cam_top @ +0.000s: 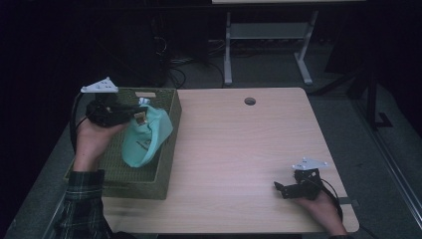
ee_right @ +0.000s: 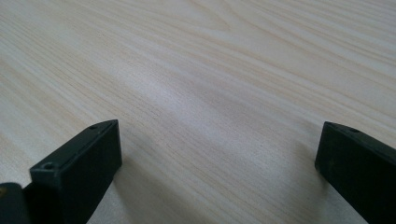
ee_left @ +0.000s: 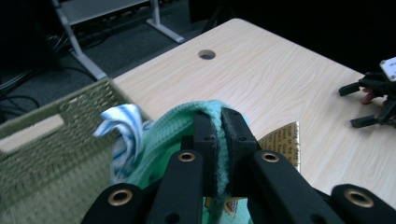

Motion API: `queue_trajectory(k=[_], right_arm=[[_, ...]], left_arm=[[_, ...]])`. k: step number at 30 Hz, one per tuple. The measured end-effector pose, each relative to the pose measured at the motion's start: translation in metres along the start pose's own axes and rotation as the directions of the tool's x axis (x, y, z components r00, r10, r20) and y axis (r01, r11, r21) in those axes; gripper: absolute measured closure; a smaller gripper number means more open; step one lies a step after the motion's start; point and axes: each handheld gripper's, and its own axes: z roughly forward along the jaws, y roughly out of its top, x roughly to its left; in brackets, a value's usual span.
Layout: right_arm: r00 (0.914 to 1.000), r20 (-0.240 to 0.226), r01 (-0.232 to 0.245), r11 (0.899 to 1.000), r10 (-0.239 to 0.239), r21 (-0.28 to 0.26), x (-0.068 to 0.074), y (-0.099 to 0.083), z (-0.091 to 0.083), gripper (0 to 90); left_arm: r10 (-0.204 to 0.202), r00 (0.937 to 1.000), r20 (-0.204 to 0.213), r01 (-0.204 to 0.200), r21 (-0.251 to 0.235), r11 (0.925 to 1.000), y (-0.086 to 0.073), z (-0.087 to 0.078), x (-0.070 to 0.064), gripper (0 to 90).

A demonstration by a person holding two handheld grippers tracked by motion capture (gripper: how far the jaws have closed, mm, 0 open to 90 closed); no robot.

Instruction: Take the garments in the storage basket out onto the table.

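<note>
A mint-green knitted piece, cap-like in shape (cam_top: pixel 144 137), hangs over the olive woven basket (cam_top: pixel 166 164) at the table's left. My left gripper (cam_top: pixel 141 115) is shut on its top edge. In the left gripper view the green knit (ee_left: pixel 170 135) is pinched between the closed jaws of the left gripper (ee_left: pixel 219 117). A gold tag (ee_left: pixel 282 142) and a blue-and-white striped cloth (ee_left: pixel 122 133) show beside them. My right gripper (cam_top: pixel 279 189) rests on the table near the front right, open. In the right gripper view its jaws (ee_right: pixel 219 154) stand wide apart over bare wood.
The light wooden table (cam_top: pixel 239 144) has a round cable hole (cam_top: pixel 250 101) near its far edge. The basket wall (ee_left: pixel 51 154) stands close to the left of my left gripper. The right gripper (ee_left: pixel 369 105) shows far off across the table. Another desk's legs (cam_top: pixel 228 55) stand behind.
</note>
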Motion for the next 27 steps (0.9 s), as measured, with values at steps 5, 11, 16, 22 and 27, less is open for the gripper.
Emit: queue_trajectory(k=[5, 11, 16, 22, 27], right_arm=[[1.0, 0.0, 0.0, 1.0, 0.0, 0.0, 0.0, 0.0, 0.0, 0.0], [1.0, 0.0, 0.0, 1.0, 0.0, 0.0, 0.0, 0.0, 0.0, 0.0], [1.0, 0.001, -0.003, 1.0, 0.003, 0.002, 0.0, 0.0, 0.0, 0.0], [1.0, 0.0, -0.005, 1.0, 0.005, 0.003, 0.0, 0.0, 0.0, 0.0], [1.0, 0.0, -0.005, 1.0, 0.005, 0.002, 0.0, 0.0, 0.0, 0.0]], left_arm=[[0.027, 0.9996, 0.011, -0.027, -0.016, 0.9995, 0.017, 0.004, -0.009, 84.9], [0.049, 0.9984, 0.026, -0.049, -0.031, 0.9983, 0.03, 0.01, -0.017, 85.0], [0.063, 0.9969, 0.047, -0.061, -0.041, 0.9973, 0.042, 0.017, -0.023, 85.0], [0.079, 0.9941, 0.074, -0.076, -0.046, 0.996, 0.054, 0.029, -0.031, 85.1], [0.101, 0.9904, 0.094, -0.097, -0.044, 0.9942, 0.063, 0.042, -0.041, 85.2]])
